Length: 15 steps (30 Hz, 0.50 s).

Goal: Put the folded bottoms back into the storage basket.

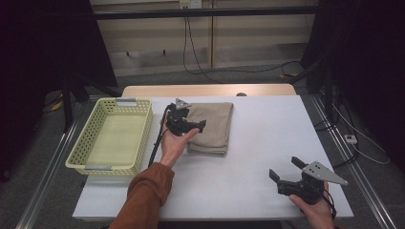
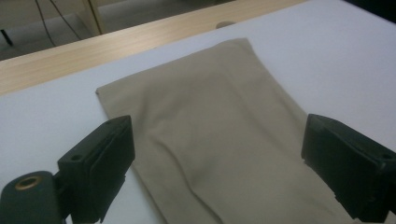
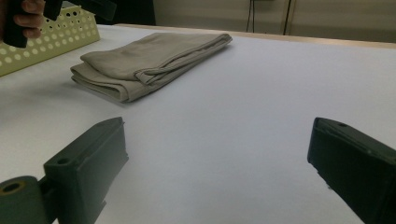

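Observation:
A folded beige cloth (image 1: 213,128) lies on the white table (image 1: 267,138), right of a pale yellow perforated basket (image 1: 111,167). My left gripper (image 1: 195,125) hovers open at the cloth's left edge, jaws pointing over it. In the left gripper view the cloth (image 2: 219,121) spreads between and beyond the two open jaws of the left gripper (image 2: 215,154). My right gripper (image 1: 285,168) is held open near the table's front right, with nothing between its jaws. The right gripper view has that gripper (image 3: 217,163) over bare table, with the cloth (image 3: 149,60) farther off.
The basket (image 3: 60,37) has nothing in it and stands along the table's left side. A wooden strip (image 1: 207,90) borders the far edge. Cables run across the floor behind and to the right. Bare tabletop stretches between the cloth and the right gripper.

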Motion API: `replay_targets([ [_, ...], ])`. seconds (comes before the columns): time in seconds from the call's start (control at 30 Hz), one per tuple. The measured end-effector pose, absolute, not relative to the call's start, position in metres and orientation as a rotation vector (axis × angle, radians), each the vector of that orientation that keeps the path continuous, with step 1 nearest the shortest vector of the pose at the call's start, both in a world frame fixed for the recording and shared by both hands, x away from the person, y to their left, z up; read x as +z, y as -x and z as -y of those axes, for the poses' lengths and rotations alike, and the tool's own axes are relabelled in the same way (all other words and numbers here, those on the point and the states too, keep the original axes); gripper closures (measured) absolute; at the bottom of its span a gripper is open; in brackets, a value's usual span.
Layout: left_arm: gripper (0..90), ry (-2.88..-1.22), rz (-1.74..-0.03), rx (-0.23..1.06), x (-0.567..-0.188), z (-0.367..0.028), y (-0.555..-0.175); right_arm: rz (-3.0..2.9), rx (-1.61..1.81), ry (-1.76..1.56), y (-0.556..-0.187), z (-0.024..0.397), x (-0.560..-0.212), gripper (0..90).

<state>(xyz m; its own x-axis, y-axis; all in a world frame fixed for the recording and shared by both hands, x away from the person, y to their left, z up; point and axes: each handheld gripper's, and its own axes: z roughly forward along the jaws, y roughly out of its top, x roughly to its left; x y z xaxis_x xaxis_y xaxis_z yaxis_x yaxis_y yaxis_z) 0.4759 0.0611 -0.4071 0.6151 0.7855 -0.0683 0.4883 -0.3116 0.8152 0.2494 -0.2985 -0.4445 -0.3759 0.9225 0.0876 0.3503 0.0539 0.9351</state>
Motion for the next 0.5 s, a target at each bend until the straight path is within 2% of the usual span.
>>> replay_targets([
  [0.33, 13.2, -2.038, -1.108, 0.445, -0.434, -0.072, -0.505, -1.794, 1.308, -1.267, -0.25, 0.297, -0.445, 4.4],
  [0.37, 19.6, -2.049, -1.122, 0.436, -0.437, -0.074, -0.508, -1.795, 1.308, -1.267, -0.25, 0.297, -0.445, 4.4],
  [0.4, 19.6, -2.049, -1.135, 0.425, -0.439, -0.075, -0.51, -1.795, 1.308, -1.267, -0.25, 0.297, -0.445, 4.4],
  [0.43, 25.2, -2.061, -1.143, 0.427, -0.441, -0.076, -0.512, -1.793, 1.309, -1.271, -0.25, 0.297, -0.446, 4.5],
  [0.5, 28.5, -2.074, -1.161, 0.432, -0.445, -0.078, -0.517, -1.793, 1.309, -1.274, -0.25, 0.297, -0.446, 4.5],
])
